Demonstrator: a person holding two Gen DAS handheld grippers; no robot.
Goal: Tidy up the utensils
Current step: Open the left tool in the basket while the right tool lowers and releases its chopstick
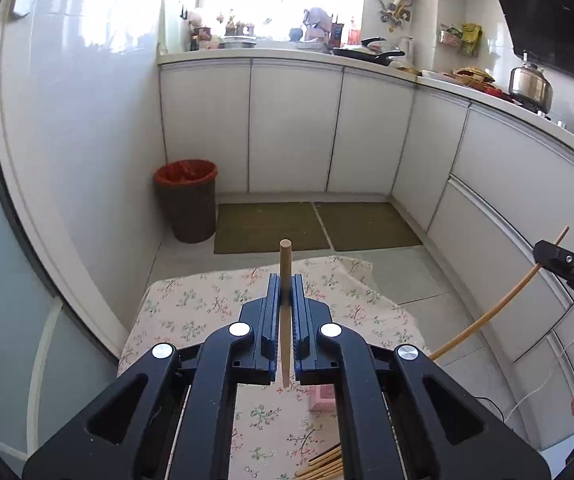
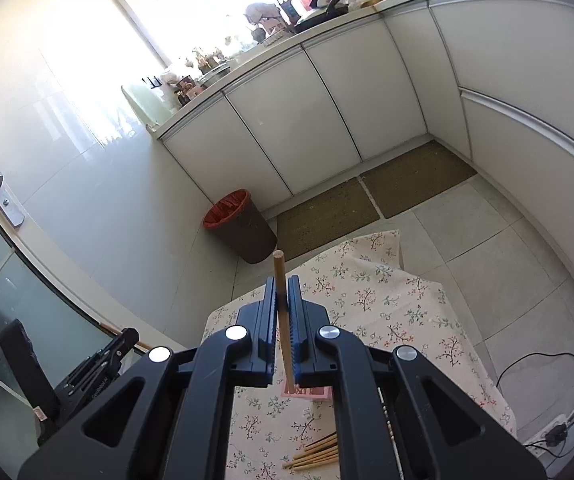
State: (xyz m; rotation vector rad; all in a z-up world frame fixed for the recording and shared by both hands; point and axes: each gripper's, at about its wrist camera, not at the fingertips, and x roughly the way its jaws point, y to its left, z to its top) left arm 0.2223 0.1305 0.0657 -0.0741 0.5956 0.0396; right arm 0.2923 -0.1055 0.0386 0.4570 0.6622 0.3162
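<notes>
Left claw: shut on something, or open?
Shut. The left claw has its blue pads pressed against a wooden chopstick, whose round end pokes out past the tips.

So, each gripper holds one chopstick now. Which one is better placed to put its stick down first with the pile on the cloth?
Probably the right gripper. Its chopstick hangs above the pink box, with the chopstick pile just below. The left gripper has the pile further off-centre.

Black tongs [image 1: 285, 286] with blue pads, silver rivets, seemingly identical.
</notes>
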